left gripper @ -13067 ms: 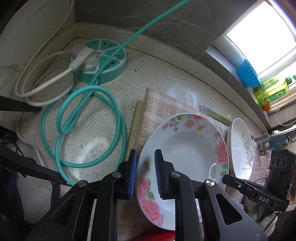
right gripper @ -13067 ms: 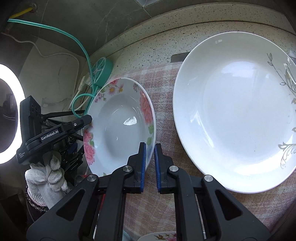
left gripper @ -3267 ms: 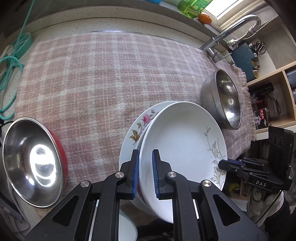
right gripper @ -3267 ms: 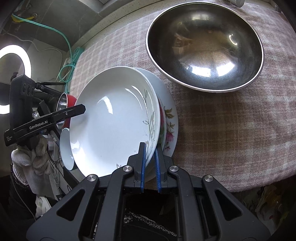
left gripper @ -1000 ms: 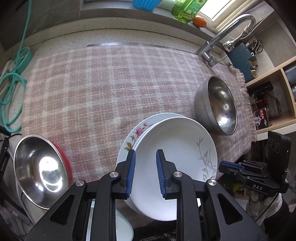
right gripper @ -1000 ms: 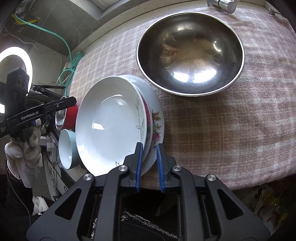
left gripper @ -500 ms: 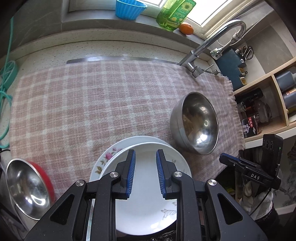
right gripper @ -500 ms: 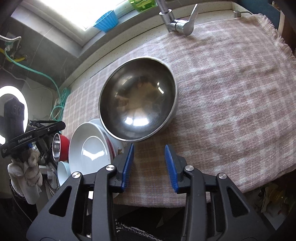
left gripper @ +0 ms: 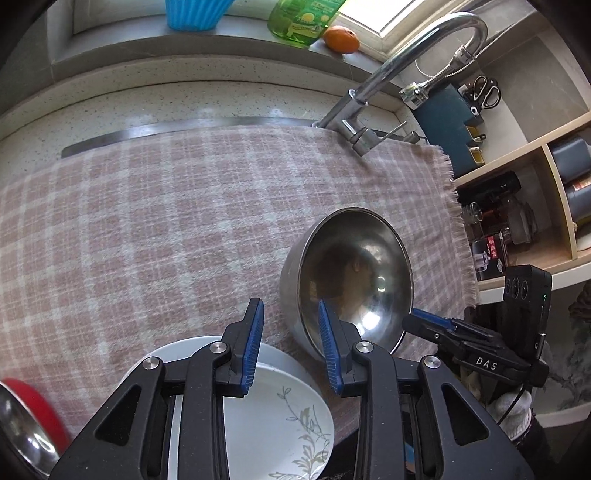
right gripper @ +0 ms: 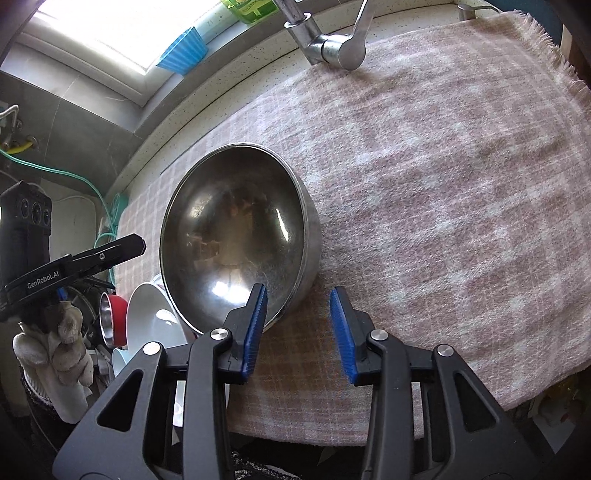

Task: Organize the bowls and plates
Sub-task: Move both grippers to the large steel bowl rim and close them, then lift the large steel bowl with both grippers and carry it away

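Right wrist view: the right gripper [right gripper: 297,328] stands apart and empty, the steel bowl [right gripper: 236,236] just ahead-left of it. Slide one pad inside the near rim, then close. The left gripper [left gripper: 290,343], opening, is empty above the white plate [left gripper: 273,417].

A pink-and-white checked woven cloth [left gripper: 155,221] fills the frame's middle; right of centre, a shiny silver steel bowl [left gripper: 354,280]; at the bottom, a white round plate with grey leaf sprigs [left gripper: 280,424]; upper left, a blue fluted cup [left gripper: 192,14].
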{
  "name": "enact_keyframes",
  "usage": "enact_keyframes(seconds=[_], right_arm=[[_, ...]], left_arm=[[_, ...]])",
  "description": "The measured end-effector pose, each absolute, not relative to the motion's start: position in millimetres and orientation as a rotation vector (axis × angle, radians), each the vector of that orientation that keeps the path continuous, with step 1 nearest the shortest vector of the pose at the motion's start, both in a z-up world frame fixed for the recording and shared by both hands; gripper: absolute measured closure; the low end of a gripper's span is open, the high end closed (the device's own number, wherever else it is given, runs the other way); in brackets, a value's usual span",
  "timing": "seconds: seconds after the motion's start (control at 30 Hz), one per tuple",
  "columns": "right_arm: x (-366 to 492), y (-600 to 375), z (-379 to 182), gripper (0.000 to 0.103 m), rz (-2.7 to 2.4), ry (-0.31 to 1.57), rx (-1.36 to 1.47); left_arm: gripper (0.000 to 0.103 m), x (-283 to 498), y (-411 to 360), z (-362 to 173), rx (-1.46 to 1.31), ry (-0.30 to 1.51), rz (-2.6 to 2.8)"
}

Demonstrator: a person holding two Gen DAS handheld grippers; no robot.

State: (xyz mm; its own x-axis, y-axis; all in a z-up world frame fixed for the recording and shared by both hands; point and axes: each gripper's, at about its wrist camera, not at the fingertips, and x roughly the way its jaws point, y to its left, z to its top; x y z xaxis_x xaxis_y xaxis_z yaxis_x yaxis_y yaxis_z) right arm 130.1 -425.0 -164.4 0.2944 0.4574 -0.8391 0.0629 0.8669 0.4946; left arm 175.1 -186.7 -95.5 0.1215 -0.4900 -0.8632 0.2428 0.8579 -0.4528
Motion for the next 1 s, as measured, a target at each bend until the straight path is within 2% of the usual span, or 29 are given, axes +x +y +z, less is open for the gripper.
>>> enact_keyframes(seconds=[0.2, 0.47, 1.0], right_arm=[[136, -422, -169, 0.066, 0.292, 1.266, 0.469], [145, -417, -174, 0.083, 0.318, 1.286, 0.446], [151, -417, -168, 0.083, 0.316, 1.279, 0.41]], left_arm=[[0.074, 181, -197, -105, -0.219, 1.369, -0.532], [0.076, 185, -207, -112, -0.206, 1.38, -0.552], [0.077, 188, -214, -112, -0.201, 1.373, -0.557]])
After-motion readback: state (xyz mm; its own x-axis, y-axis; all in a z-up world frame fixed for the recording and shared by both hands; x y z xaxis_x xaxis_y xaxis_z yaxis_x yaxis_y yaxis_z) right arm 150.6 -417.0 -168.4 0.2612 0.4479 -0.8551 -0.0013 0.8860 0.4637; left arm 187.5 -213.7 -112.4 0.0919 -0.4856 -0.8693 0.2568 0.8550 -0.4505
